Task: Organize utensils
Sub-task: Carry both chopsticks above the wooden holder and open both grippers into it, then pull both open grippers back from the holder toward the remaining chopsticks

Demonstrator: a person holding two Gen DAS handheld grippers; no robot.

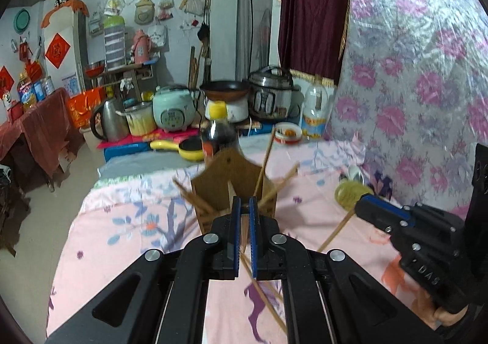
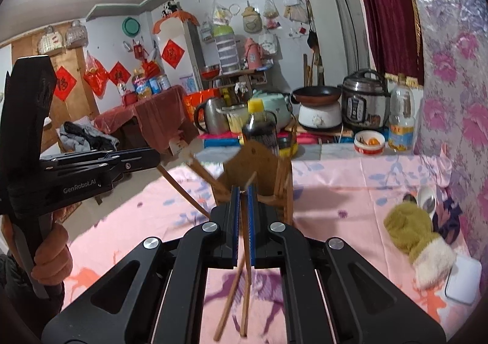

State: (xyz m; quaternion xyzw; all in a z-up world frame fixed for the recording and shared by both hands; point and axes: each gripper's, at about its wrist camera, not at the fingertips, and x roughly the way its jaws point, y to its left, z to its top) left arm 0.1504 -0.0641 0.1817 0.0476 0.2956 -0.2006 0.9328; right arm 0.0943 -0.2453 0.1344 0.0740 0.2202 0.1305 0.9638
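Two hand-held grippers are each clenching chopsticks: the left hand-held gripper and the right hand-held gripper, both nearing the wooden holder on the surface (tips should enter a compartment squarely).

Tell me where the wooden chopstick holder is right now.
The wooden chopstick holder stands on the pink floral tablecloth, centre in both wrist views, just beyond the gripper tips and in front of the dark sauce bottle.
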